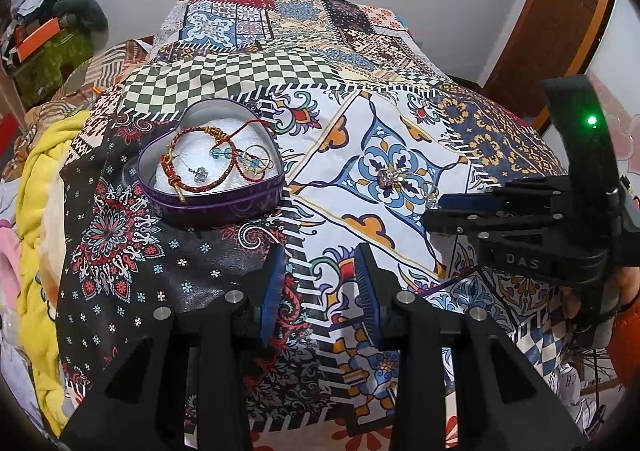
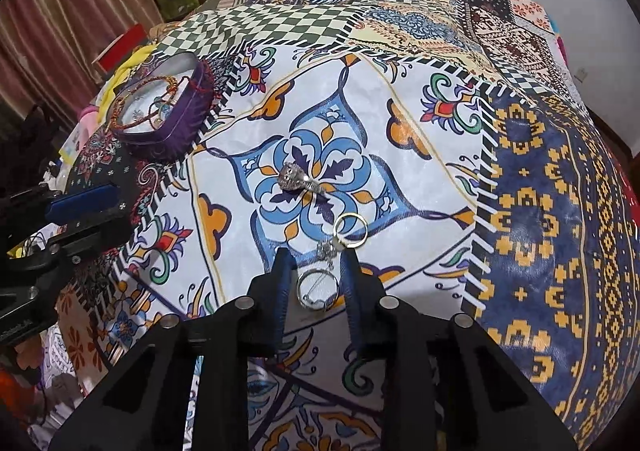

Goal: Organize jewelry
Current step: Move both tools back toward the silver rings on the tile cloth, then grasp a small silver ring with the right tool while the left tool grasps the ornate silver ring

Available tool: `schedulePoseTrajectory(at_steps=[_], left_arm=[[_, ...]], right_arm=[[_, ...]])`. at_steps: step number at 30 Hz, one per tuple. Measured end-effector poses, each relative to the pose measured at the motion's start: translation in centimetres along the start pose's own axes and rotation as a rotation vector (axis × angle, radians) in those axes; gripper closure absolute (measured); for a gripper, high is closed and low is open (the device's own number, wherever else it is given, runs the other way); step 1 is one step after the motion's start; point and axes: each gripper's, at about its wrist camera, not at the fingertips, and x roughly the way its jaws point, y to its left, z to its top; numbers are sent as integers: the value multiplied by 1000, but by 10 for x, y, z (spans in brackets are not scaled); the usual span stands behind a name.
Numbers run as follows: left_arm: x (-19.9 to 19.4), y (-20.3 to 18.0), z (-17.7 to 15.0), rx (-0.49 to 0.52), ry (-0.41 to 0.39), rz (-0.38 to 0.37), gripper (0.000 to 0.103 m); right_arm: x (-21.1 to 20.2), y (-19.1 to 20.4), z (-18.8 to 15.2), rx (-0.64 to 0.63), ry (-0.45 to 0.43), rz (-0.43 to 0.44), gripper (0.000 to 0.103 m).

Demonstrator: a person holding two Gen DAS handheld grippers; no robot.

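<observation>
Silver ring [image 2: 318, 288] on bed, between our right gripper [image 2: 316, 263] jaws, spread, not yet pinching. Left gripper [image 1: 320, 271] spread, empty, tin [image 1: 212, 163] ahead. Risk: thin ring slips, sinks into soft quilt [image 2: 400, 131].

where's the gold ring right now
In the right wrist view the gold ring lies loose on the patterned bedspread, just beyond the open right tongs, nearer than the big stone ring.
</observation>
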Motion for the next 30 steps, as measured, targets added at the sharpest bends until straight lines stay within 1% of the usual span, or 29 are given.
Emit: schedulePoseTrajectory(at_steps=[3,4,5,10,14,20,26,30], left_arm=[[1,6,-1,-19,1,-2,68],[2,8,-1,-26,3,-3,68],[2,9,-2,-31,4,-5,68],[2,11,-3,-39,6,-10,68],[3,7,0,-22,9,-19,68],[10,-15,15,35,6,-35,68],[34,-38,32,75,33,-70,68],[55,-51,40,105,59,-68,68]], right_arm=[[2,-1,3,12,-3,-2,88],[2,-2,3,16,-5,-4,93],[3,-3,4,19,-6,-2,93],[-1,-2,5,12,-27,-2,94],[-17,-5,5,29,-79,11,94],[-46,-20,8,64,-162,3,94],[-65,-36,8,93,-221,-31,94],[-71,-48,5,117,-238,-38,94]])
